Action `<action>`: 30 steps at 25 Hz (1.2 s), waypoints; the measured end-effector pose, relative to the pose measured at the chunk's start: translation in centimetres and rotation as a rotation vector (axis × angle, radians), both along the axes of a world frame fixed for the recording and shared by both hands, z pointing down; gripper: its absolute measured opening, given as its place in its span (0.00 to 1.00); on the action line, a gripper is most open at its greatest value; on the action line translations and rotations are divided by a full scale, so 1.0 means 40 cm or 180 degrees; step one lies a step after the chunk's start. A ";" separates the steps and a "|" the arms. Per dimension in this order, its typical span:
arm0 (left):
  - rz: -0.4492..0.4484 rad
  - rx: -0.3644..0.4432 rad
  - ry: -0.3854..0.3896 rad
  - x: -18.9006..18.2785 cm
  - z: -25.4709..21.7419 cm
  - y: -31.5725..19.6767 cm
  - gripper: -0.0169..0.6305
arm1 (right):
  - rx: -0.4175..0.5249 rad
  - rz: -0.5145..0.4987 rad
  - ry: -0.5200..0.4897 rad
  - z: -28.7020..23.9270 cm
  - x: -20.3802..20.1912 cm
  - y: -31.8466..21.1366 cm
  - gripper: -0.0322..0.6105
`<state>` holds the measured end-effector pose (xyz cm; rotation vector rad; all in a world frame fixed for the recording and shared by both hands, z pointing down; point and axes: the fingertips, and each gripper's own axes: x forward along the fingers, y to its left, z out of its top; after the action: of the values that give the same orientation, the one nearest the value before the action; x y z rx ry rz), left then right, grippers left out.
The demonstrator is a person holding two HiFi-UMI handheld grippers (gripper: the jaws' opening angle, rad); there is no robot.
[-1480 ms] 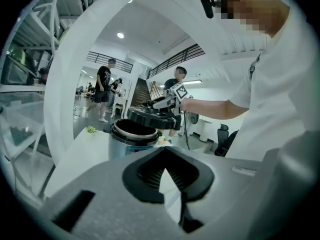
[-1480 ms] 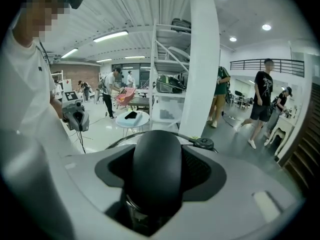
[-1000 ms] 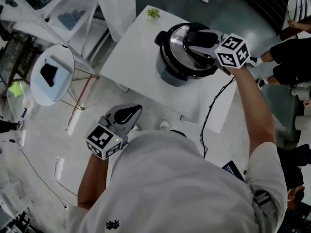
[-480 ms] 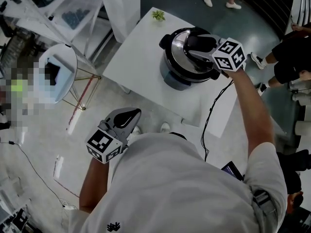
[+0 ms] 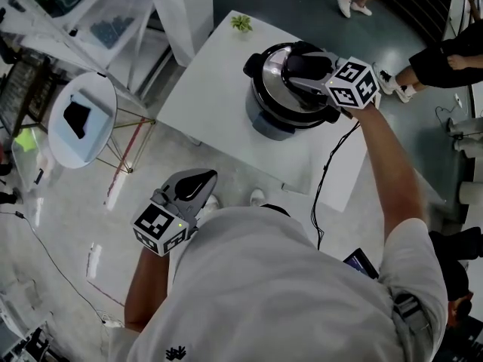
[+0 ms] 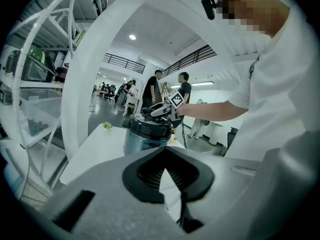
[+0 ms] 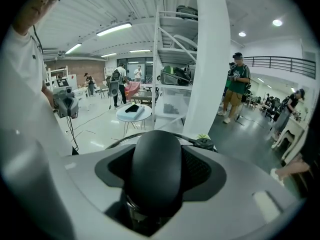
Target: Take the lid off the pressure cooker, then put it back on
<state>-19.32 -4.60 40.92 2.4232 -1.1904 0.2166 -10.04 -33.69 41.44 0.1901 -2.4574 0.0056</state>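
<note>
The pressure cooker [image 5: 266, 115] stands on a white table [image 5: 211, 89] with its steel lid [image 5: 270, 68] on. My right gripper [image 5: 300, 65] reaches over the lid and is shut on the lid's black handle [image 7: 156, 169], which fills the gap between the pads. The lid's rim curves past behind the handle [image 7: 115, 143]. My left gripper [image 5: 202, 178] hangs low beside my body, well short of the table, shut and holding nothing. In the left gripper view the cooker [image 6: 147, 136] shows ahead, past the closed tips of that gripper [image 6: 163, 151].
A small green plant [image 5: 241, 23] sits at the table's far corner. A black cable [image 5: 332, 164] runs from the cooker off the table's near edge. A round side table [image 5: 79, 119] stands at the left, with shelving behind it. People stand at the far right [image 5: 453, 59].
My right gripper has stayed on the lid handle, settling slightly. The left gripper has not moved. People at the far side have walked on.
</note>
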 end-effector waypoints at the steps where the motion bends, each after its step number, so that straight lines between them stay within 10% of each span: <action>1: 0.0001 0.0000 0.0001 -0.001 0.001 -0.001 0.04 | 0.0002 0.0001 -0.0002 0.000 -0.001 0.000 0.50; 30: 0.0113 -0.0005 -0.0024 -0.015 -0.003 0.024 0.04 | 0.0228 0.0117 -0.0238 -0.003 0.005 0.003 0.51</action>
<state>-19.90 -3.63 40.81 2.4458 -1.1505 0.2374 -9.84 -33.59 41.33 0.2707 -2.5304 -0.0604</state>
